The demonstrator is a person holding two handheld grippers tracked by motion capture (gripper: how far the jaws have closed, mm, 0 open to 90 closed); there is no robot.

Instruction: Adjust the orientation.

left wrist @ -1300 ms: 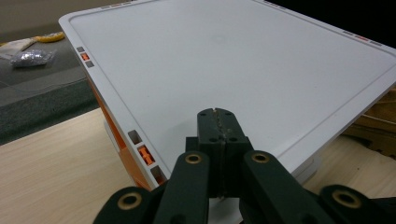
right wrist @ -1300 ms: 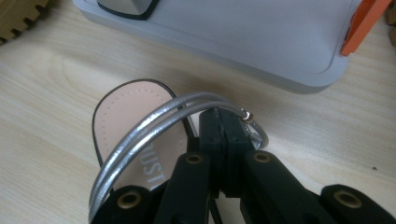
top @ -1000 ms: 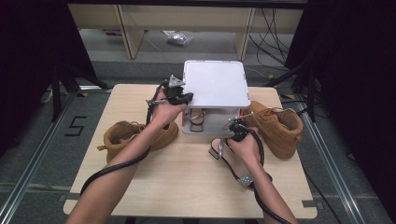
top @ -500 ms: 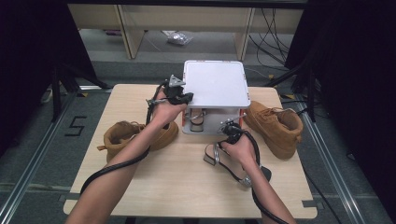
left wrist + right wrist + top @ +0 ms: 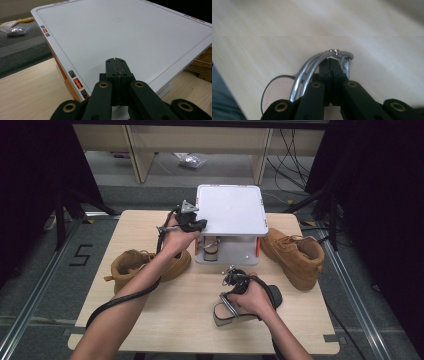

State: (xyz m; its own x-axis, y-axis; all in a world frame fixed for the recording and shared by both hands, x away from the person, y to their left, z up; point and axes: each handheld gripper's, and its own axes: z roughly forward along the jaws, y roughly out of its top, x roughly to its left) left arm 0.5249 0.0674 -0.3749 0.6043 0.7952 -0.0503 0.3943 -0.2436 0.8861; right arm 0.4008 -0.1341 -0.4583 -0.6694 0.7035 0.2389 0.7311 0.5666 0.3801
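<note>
Heeled sandal (image 5: 235, 310) is being held by its silver strap (image 5: 312, 67) in the clamped right gripper (image 5: 234, 279) near the desk's (image 5: 150, 320) front edge. Left gripper (image 5: 192, 222), jaws together on nothing, is hovering over the white shoe rack (image 5: 230, 210); storing appears unfinished, both tan boots (image 5: 292, 250) outside.

- A silver heeled sandal (image 5: 240, 307) lies on the wooden table near its front edge, its strap (image 5: 312, 67) pinched between closed black jaws.
- A second sandal (image 5: 211, 245) sits under the white shoe rack (image 5: 231, 210).
- Two tan boots: one (image 5: 145, 266) left of the rack, one (image 5: 295, 255) right.
</note>
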